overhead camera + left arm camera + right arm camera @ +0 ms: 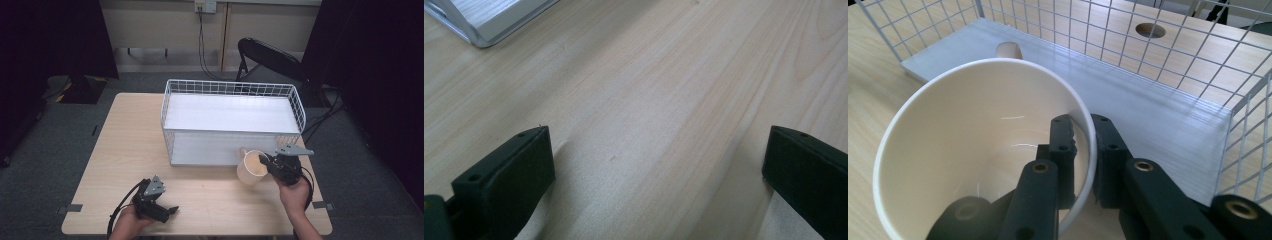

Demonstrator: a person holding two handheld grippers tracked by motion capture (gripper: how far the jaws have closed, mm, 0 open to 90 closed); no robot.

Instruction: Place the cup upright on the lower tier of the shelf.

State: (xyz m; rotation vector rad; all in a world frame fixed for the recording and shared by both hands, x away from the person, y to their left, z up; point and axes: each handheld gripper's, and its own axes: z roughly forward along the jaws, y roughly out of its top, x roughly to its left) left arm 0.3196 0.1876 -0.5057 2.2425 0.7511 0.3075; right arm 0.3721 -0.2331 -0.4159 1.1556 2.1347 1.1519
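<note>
Two grippers were in play here, one in each of your hands, both down at the near edge of the wooden table [125,150]. Your left gripper [172,209] sat low over the bare wood near the front-left corner, jaws spread wide apart with nothing between them; in the left gripper view you could see plain tabletop in the gap and just a corner of the basket's white base off at the top left. Your right gripper [262,159] was a bit further in, on the right side, and it had the cream mug [251,167] pinched by the rim: in the right gripper view one jaw was inside the cup and the other outside, closed down tight on the wall. The mug looked tipped, mouth turned up and toward the gripper, and from above it looked empty. I couldn't tell whether its bottom was touching the table or lifted just off it. It sat right up against the near-right corner of the white wire basket [230,88], still outside it. The basket took up the middle of the table behind that, with a flat white floor inside. Past the table's far edge stood a black folding chair [270,57].
</note>
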